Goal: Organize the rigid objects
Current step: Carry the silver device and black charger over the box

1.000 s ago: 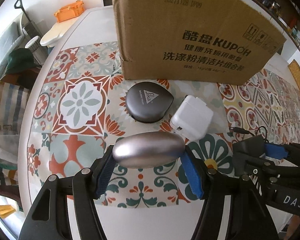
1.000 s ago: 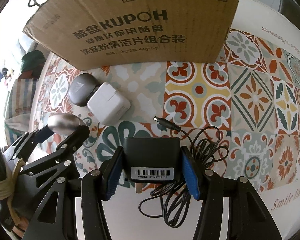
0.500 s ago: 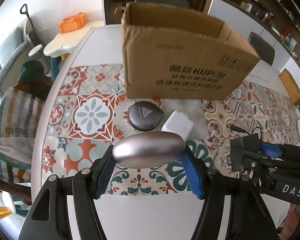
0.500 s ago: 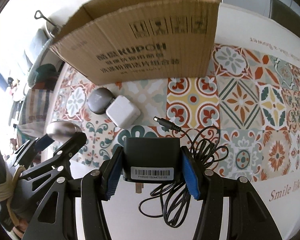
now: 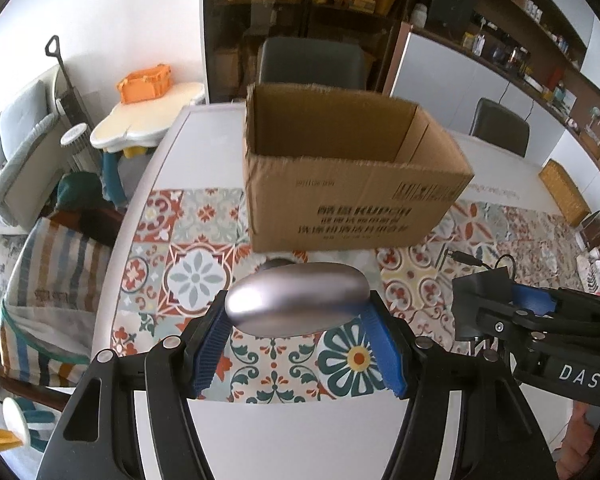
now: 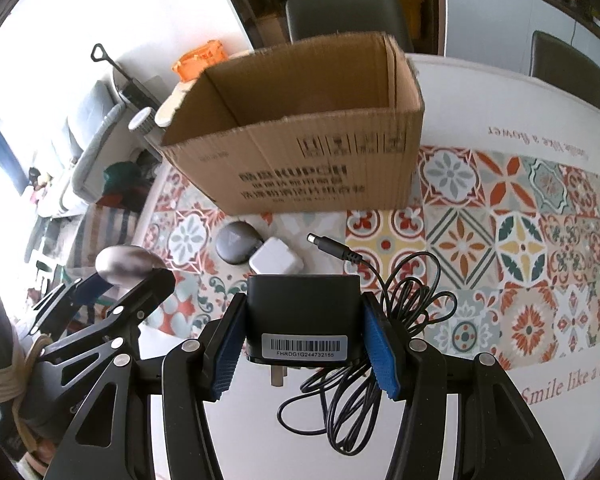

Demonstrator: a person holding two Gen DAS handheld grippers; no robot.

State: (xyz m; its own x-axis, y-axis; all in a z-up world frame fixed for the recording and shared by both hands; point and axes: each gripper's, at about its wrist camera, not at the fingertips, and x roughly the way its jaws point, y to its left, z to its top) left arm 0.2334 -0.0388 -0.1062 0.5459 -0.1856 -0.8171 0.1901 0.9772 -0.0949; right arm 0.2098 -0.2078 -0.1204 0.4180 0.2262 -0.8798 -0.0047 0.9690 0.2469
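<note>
Above near edge of tabletop point(image 6: 480, 92), both grippers now raised since a second ago. Left gripper point(image 5: 298, 322) clamps silver oval case point(image 5: 298, 300); right gripper point(image 6: 302, 330) clamps black adapter point(image 6: 303, 314), cable point(image 6: 400, 300) dangling. Cardboard box point(image 6: 300, 160) opening now visible ahead; drop-in likely next.

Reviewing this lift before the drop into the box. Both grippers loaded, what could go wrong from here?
1. The black power adapter in the right gripper trails a loose cable; it may snag the cardboard box rim.
2. The silver oval object is smooth and rounded, pinched only at its ends by the left gripper; it could slip.
3. The grippers are side by side; they may collide over the box.
</note>
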